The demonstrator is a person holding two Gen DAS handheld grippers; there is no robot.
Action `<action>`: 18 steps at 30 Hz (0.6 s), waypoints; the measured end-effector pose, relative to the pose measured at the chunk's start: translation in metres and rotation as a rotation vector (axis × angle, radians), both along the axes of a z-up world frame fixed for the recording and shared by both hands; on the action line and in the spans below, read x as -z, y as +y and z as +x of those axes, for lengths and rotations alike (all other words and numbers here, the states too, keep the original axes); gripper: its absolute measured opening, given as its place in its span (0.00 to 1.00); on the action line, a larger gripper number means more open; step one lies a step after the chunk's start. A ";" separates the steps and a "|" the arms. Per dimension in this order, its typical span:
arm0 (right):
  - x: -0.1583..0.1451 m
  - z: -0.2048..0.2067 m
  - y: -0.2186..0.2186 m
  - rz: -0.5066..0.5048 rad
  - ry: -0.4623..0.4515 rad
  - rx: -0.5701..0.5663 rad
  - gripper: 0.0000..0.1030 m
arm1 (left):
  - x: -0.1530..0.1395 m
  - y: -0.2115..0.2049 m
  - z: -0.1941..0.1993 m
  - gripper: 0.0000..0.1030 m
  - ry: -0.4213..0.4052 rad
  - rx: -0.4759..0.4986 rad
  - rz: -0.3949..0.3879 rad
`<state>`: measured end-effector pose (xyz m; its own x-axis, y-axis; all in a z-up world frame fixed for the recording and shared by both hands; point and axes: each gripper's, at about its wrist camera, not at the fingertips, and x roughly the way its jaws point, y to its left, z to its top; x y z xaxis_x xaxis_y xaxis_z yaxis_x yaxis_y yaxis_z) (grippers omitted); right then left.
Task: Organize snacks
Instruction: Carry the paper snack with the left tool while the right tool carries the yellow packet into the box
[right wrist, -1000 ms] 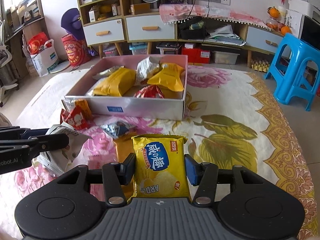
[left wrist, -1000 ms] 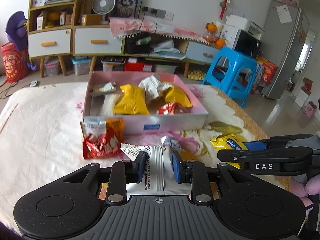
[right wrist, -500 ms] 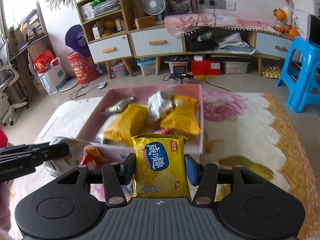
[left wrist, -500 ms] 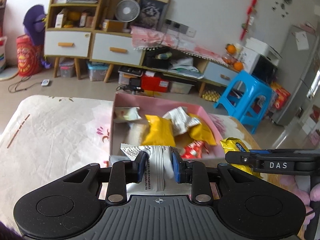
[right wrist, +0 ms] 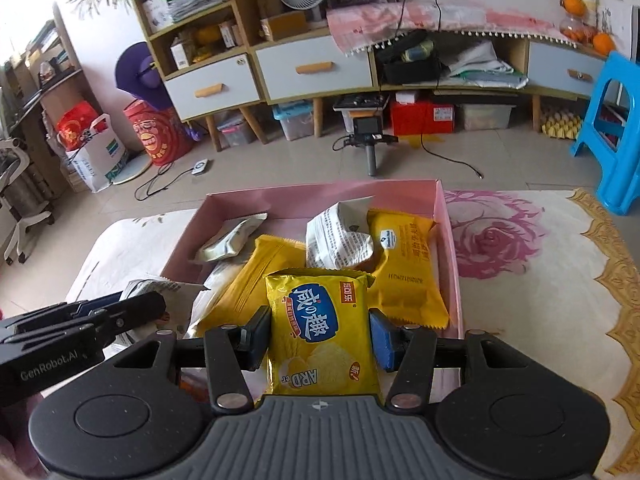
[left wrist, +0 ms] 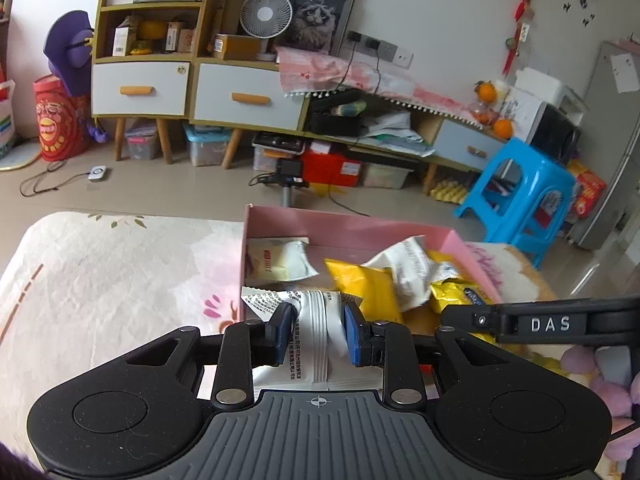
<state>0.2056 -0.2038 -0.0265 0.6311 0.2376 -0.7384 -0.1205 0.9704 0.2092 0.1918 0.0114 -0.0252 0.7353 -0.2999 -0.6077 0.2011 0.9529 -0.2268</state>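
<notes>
Soft daylight, fisheye-warped edges.

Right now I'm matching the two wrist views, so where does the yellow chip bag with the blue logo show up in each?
Left wrist: the yellow chip bag is at right of centre, only partly visible beside the right gripper's black arm.
Right wrist: the bag sits bottom centre, clamped between the jaws of the right gripper.
Shared landmark: the pink box lies behind it in both views.

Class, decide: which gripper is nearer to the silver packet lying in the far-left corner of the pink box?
Left. The left gripper, holding a white packet, is at the box's left side below the silver packet. The right gripper is further right.
</notes>
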 end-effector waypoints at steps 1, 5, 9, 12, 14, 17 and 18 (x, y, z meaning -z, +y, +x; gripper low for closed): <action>0.002 0.004 0.001 -0.001 0.005 0.004 0.41 | 0.002 -0.001 0.003 0.25 0.002 0.000 0.004; 0.007 0.015 0.003 0.000 0.018 0.012 0.41 | 0.006 -0.005 0.010 0.25 -0.004 0.003 0.027; 0.013 0.022 0.003 0.011 0.016 0.017 0.41 | 0.009 -0.006 0.017 0.25 -0.014 0.008 0.038; 0.014 0.026 0.004 0.009 0.004 0.020 0.41 | 0.010 -0.009 0.022 0.25 -0.021 0.008 0.056; 0.015 0.029 0.005 0.004 -0.003 0.024 0.41 | 0.012 -0.012 0.024 0.25 -0.032 0.011 0.079; 0.016 0.032 0.004 0.018 -0.005 0.028 0.41 | 0.013 -0.016 0.027 0.26 -0.044 0.015 0.110; 0.016 0.032 0.005 0.018 -0.006 0.029 0.41 | 0.013 -0.017 0.028 0.27 -0.046 0.017 0.118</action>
<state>0.2376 -0.1993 -0.0428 0.6425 0.2324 -0.7302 -0.0940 0.9696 0.2260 0.2200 -0.0059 -0.0386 0.7589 -0.2408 -0.6050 0.2251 0.9688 -0.1033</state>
